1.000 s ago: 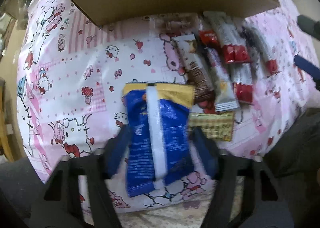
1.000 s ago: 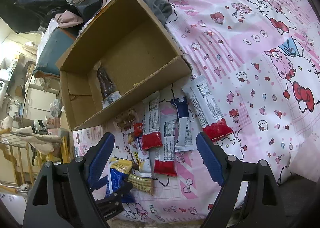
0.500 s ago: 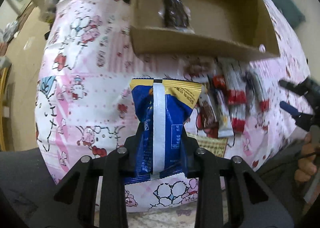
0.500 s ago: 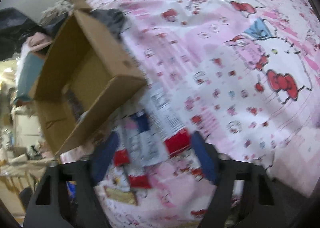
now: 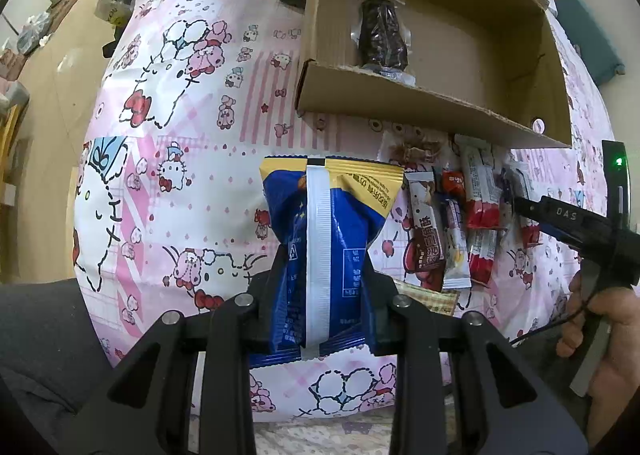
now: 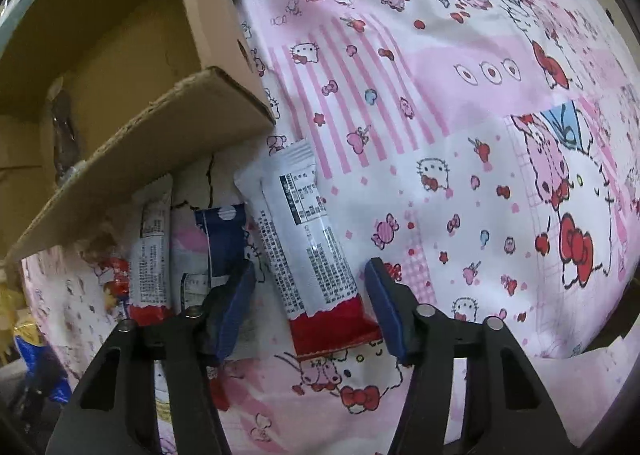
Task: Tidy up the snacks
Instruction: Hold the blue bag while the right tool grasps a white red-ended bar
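Right wrist view: right gripper [image 6: 310, 309] points down over the pink cartoon bedsheet [image 6: 460, 103], jaws part open and just been closing, straddling the white-and-red snack bar [image 6: 310, 251]; pads not yet touching the wrapper. Bar lies flat, long axis running 11 to 5 o'clock, red end nearest the tool, right between the fingers; right hand is the nearer one. More bars [image 6: 152, 255] lie side by side at 9 o'clock of it, along the wall of the cardboard box [image 6: 160, 143], which sits at 10 o'clock.

Left wrist view: left gripper [image 5: 324, 303] clamped on the blue-and-yellow snack bag [image 5: 324, 231], held upright off the sheet, yellow end at 12 o'clock. Box at 1 o'clock, open top, holding one dark wrapped snack [image 5: 382, 35] against its left wall; rest of the floor bare. Judged next: squeeze the bar, carry both to the box
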The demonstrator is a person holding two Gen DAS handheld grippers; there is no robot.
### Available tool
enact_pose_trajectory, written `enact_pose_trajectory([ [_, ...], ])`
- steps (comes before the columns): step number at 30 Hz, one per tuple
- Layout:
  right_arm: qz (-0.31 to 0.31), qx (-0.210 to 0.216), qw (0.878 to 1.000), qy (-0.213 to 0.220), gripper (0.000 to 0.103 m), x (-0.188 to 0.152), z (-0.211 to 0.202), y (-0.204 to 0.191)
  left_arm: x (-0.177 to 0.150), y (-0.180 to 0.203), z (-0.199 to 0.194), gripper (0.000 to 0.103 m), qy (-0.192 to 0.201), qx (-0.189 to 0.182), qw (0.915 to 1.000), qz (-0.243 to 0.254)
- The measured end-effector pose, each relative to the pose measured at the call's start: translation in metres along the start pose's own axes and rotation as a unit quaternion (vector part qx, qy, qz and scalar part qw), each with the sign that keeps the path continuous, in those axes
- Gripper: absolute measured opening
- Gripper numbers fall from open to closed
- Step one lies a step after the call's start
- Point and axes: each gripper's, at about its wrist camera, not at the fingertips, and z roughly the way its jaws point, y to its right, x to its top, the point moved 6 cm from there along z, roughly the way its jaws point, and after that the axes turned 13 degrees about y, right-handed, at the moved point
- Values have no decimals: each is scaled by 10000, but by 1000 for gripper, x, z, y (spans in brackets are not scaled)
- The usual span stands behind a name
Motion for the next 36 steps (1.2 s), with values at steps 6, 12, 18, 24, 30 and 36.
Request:
enact_pose_trajectory([
  [6,-124,78,9998,100,33,3,2,-4,0,2,1,26,-10,-12,10000,15],
  [12,153,475,9984,280,33,-8,-28,-4,0,-2,0,26,53,61,10000,-13],
  [18,269,1078,9928,445,33,-19,-56,-11,-1,-3,1,26,69,130,9999,13],
  [24,206,1622,9844,649,33,-37,-83,-29,0,-4,-1,26,172,184,9997,54],
  [30,68,2057,9743,913,33,-39,-105,-44,2,-7,-10,26,311,223,9993,56],
  [36,38,2495,9613,1167,33,-38,-126,-53,5,-10,-31,26,538,160,9984,-98],
])
